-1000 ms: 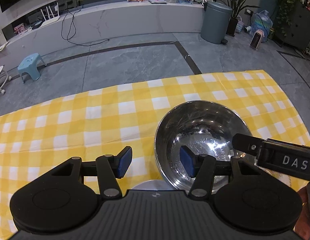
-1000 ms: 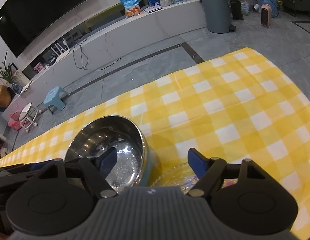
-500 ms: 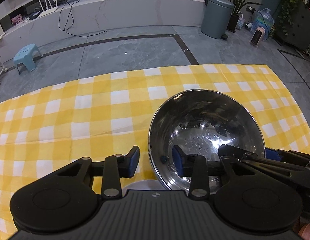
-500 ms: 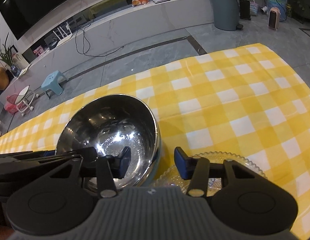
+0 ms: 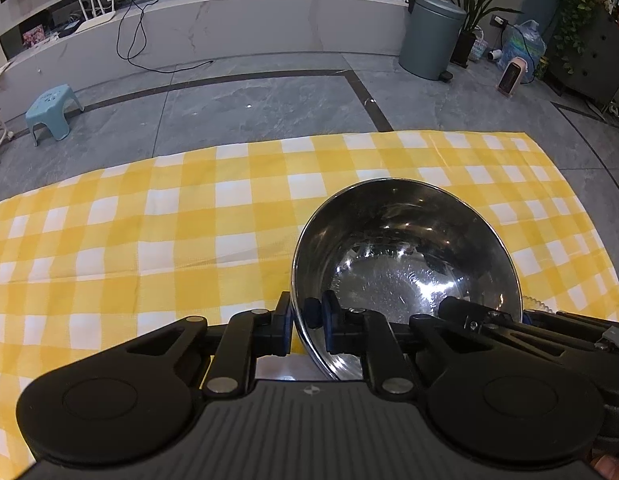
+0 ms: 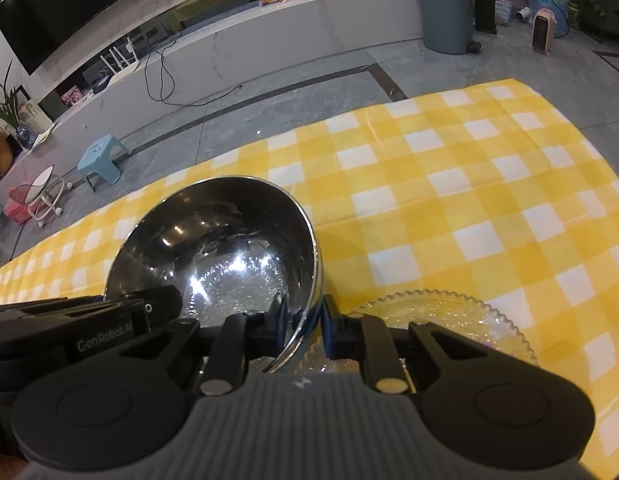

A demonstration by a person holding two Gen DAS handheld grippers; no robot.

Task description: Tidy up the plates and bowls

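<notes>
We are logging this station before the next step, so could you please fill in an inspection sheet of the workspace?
Surface: yellow checked cloth, lying flat.
Job's things: steel bowl, tilted toward the cameras; glass plate beside it on the cloth.
Clutter: nothing seen on the cloth.
Grippers: left gripper shut on the bowl's left rim; right gripper shut on its right rim.
Cables: black cable hanging off the ledge onto the floor.
Surroundings: blue stool, grey bin, small heater.
</notes>
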